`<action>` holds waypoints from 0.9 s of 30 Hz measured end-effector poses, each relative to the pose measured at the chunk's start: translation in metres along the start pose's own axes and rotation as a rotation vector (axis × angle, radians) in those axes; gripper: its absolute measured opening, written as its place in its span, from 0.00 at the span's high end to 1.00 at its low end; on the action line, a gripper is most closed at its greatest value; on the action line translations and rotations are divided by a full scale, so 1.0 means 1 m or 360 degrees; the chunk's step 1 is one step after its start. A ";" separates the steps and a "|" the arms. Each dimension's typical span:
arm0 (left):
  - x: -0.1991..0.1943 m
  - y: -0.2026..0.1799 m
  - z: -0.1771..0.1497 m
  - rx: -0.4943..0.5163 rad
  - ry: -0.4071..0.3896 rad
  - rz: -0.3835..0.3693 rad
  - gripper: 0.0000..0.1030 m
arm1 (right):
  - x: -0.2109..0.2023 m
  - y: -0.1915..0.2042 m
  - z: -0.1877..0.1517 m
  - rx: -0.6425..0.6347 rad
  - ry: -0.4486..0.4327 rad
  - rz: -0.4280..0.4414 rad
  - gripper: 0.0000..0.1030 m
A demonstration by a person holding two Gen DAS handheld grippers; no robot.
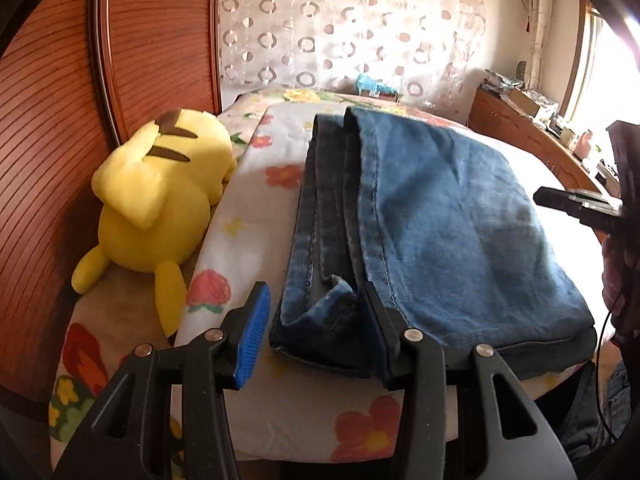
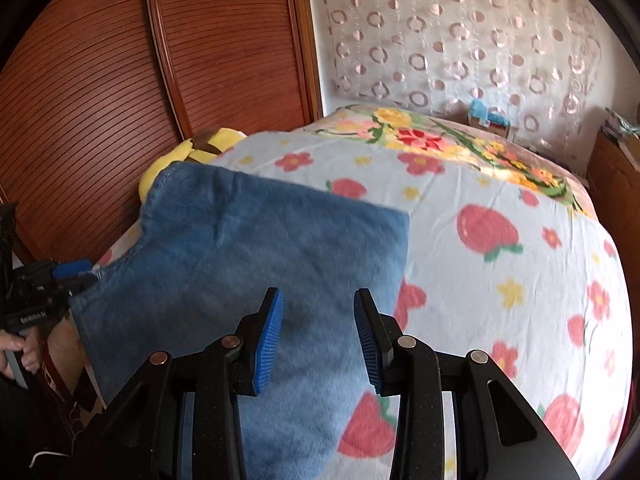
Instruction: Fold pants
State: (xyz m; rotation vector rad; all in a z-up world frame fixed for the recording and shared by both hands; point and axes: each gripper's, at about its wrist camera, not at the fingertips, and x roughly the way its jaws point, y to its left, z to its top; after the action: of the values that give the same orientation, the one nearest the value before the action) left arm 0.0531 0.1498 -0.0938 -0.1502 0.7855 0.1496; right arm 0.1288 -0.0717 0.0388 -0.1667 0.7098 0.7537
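A yellow plush [image 1: 160,200] lies left of the folded pants [image 1: 420,232] on the floral blanket [image 1: 248,248]. Left claw [image 1: 316,332] gapes at their near corner; right claw [image 2: 318,336] hovers open above them — no legible writing.

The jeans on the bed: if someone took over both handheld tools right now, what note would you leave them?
Left gripper: jaws open, astride the jeans' near corner, not clamped.
Right gripper: jaws open, above the denim, holding nothing.
Jeans lie folded on the floral blanket, yellow plush toy beside them.
Done: at least one fold, layers stacked.
Left: probably grip the near edge and fold again, then smooth.
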 end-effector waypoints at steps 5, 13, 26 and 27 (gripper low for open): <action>-0.010 -0.006 0.004 0.0030 -0.0054 -0.0029 0.55 | -0.014 0.000 -0.010 0.0026 -0.0007 -0.0009 0.63; -0.026 -0.025 0.014 0.0082 -0.0138 -0.0122 0.23 | -0.046 -0.001 -0.031 0.0078 -0.0031 -0.0007 0.63; -0.044 -0.064 0.019 0.0210 -0.0239 -0.0142 0.22 | -0.065 0.007 -0.058 0.0103 -0.0030 0.0014 0.60; -0.043 -0.069 0.018 0.0221 -0.0228 -0.0146 0.22 | -0.065 0.007 -0.060 0.0098 -0.0032 0.0002 0.59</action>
State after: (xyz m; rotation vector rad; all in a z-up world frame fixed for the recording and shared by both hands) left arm 0.0491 0.0823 -0.0449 -0.0435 0.6425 0.0185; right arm 0.0589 -0.1266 0.0362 -0.1026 0.7131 0.7330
